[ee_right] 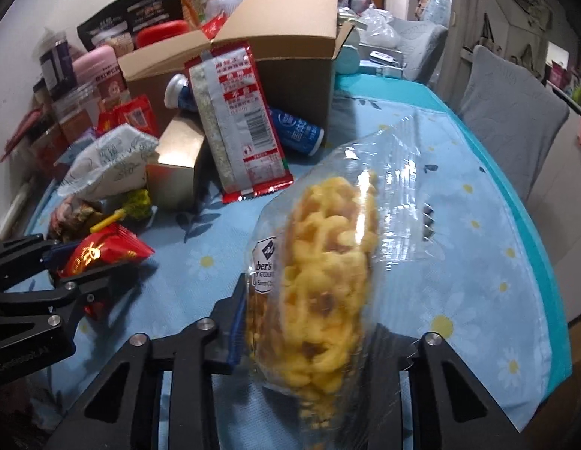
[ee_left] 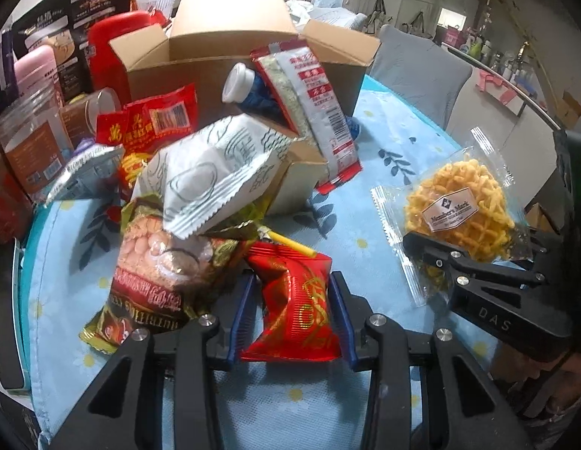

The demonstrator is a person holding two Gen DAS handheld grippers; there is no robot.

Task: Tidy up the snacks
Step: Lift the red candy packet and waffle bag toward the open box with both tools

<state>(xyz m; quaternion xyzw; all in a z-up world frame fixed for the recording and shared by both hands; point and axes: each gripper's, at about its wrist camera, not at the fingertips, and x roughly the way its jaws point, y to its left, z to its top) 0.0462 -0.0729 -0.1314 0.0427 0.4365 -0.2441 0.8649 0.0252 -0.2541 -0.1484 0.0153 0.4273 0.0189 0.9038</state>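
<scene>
- Left claw [ee_left: 292, 315]: narrow, blue pads clamped on a red snack packet [ee_left: 294, 307], one pad on each side; packet crumpled at the waist.
- Right claw [ee_right: 309, 322]: closed on a clear bag of yellow lattice crisps [ee_right: 324, 288], bag stood on edge betw. the fingers; only the left blue pad shows, right one hidden behind the bag.
- In the left wrist view the right claw sits at 3 o'clock w/ the crisp bag sticking out of its tip, label facing up.
- In the right wrist view the left claw is at 9 o'clock, red packet poking out toward the centre.
- Surface [ee_right: 478, 225]: light blue floral cloth.
- Snack pile at 10–11 o'clock of the red packet: white patterned pouch [ee_left: 211, 172] on top of a nut bag [ee_left: 155, 262], yellow straw [ee_left: 290, 245] just beside.
- Open cardboard box [ee_left: 230, 37] at 12 o'clock; long red-and-silver sachet [ee_left: 313, 112] leans on it, a blue bottle w/ white cap [ee_left: 240, 82] behind the sachet.
- Jars & a red container at 10 o'clock, well apart from both claws.
</scene>
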